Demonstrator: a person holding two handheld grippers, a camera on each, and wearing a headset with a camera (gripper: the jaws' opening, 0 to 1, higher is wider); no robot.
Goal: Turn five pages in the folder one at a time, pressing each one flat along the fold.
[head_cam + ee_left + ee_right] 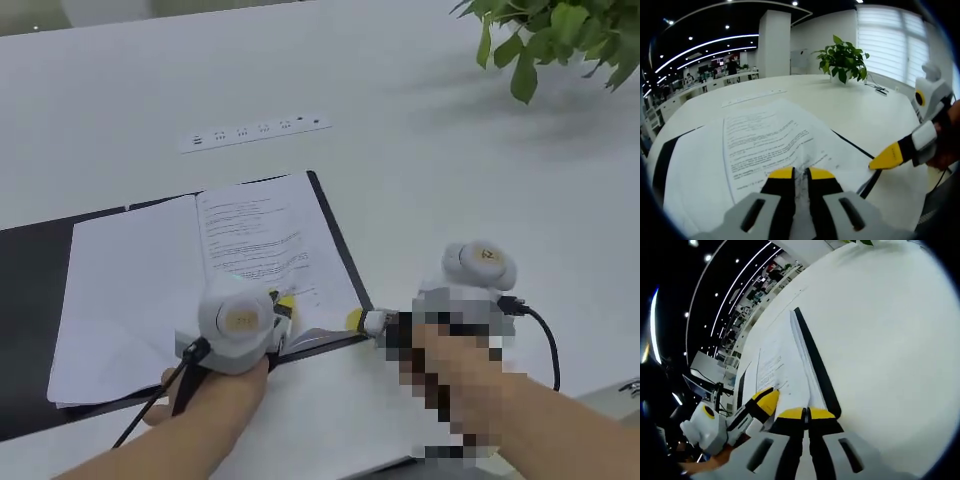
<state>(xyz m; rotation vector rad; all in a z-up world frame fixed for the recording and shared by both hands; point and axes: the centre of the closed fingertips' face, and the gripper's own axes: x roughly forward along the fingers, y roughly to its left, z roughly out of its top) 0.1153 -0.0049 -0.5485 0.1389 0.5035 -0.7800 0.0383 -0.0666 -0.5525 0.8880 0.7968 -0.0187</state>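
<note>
Left gripper jaws are drawn together on the lower edge of the printed page, apparently pinching it. The right gripper is closed, with its tip at the lower right corner of the open folder.

Lift one sheet only, carry it across the fold, then press along the fold.

Beyond the folder lie the white table, a socket strip and a plant. An open office lies behind.

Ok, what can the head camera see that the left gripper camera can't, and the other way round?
Head view: the person's left hand and forearm. Left gripper view: white window blinds and a square white pillar. Both: the open black folder, its printed white page, the leafy green plant and the yellow-tipped right gripper.
</note>
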